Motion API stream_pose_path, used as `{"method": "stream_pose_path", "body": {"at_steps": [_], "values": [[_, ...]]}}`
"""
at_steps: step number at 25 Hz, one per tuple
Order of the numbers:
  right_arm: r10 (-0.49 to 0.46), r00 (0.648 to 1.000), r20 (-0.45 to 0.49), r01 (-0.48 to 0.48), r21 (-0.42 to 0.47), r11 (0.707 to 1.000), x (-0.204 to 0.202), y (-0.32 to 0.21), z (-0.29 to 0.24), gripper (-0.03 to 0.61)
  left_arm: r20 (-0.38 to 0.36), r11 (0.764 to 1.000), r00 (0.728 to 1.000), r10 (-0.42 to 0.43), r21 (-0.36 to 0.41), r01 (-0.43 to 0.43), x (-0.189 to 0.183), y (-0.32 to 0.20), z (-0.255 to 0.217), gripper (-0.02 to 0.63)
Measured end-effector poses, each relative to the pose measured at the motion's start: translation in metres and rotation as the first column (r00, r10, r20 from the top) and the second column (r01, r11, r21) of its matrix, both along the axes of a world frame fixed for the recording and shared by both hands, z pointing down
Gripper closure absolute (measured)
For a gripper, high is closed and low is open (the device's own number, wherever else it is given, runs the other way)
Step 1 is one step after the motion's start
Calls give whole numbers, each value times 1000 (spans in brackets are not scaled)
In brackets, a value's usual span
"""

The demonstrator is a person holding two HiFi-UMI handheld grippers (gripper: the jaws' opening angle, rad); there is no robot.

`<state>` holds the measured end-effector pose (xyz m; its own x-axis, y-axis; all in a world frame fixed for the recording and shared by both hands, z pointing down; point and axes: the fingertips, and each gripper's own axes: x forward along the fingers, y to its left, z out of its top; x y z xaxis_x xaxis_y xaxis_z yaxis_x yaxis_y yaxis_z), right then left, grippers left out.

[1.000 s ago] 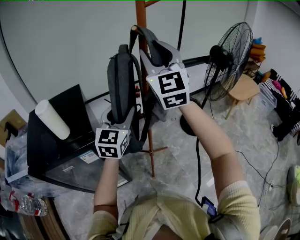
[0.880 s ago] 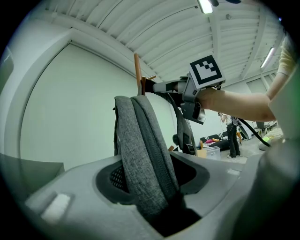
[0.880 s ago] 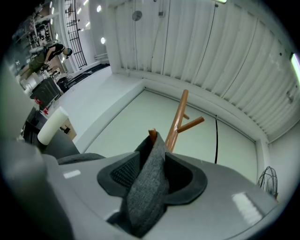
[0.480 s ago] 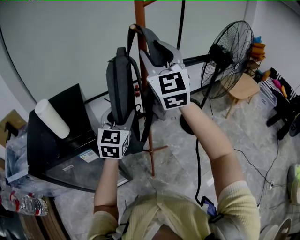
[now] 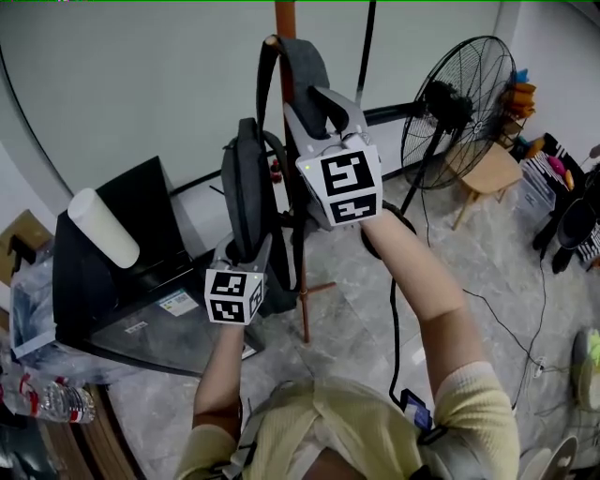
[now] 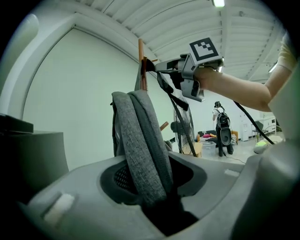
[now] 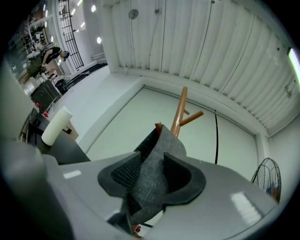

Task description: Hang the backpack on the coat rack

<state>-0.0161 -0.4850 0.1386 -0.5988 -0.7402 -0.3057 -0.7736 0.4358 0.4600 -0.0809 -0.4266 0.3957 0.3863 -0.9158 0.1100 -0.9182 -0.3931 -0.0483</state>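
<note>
Right gripper view — right gripper (image 7: 153, 177) half-closed, pinching backpack (image 7: 161, 150).

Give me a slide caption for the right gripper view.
Right gripper pinches the grey backpack strap between its fingers, close to the wooden coat rack.

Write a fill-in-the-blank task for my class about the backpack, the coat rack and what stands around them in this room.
1. The backpack is ____ in colour.
2. Its strap reaches up to the top of the wooden ____.
3. In the head view, a black standing ____ is to the right of the pole.
4. The white roll rests on a ____ box.
Missing words: grey; coat rack; fan; black.
</note>
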Motion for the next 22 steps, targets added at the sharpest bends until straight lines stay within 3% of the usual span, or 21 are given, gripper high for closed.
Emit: {"method": "stream_pose_path", "body": {"at_steps": [22], "values": [[4,997,74,-1,-40,999,37,44,38,451,17,998,1000,24,55,-25,15,26,1,350]]}}
